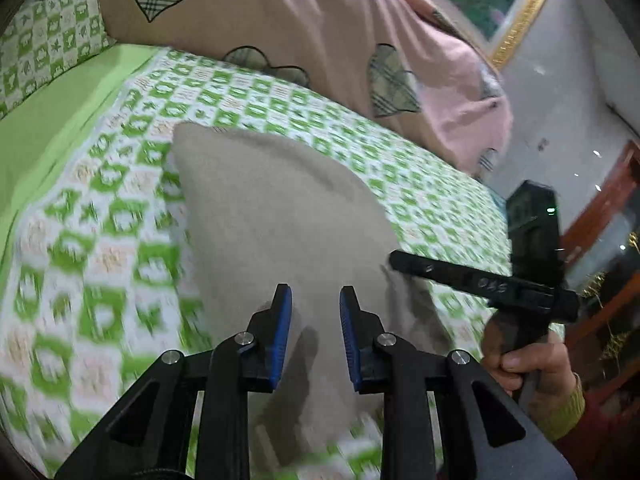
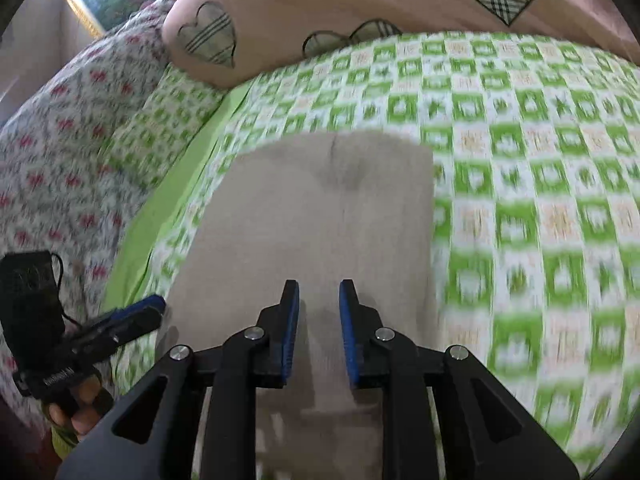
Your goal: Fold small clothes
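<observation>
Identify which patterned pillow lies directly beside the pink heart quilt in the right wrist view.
The green-checked pillow, tucked against the pink heart quilt; the red-and-grey floral pillow lies farther out.

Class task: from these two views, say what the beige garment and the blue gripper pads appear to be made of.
Beige garment: probably soft matte knit or fleece; it lies limp, with a dull fuzzy surface. Blue pads: likely ribbed rubber or plastic; fine ridges show.

Soft light, motion blur, fisheye edges.

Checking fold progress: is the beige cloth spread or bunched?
Spread flat: the beige cloth lies smooth on the green checked bedsheet, edges straight. Layers: cannot tell.
</observation>
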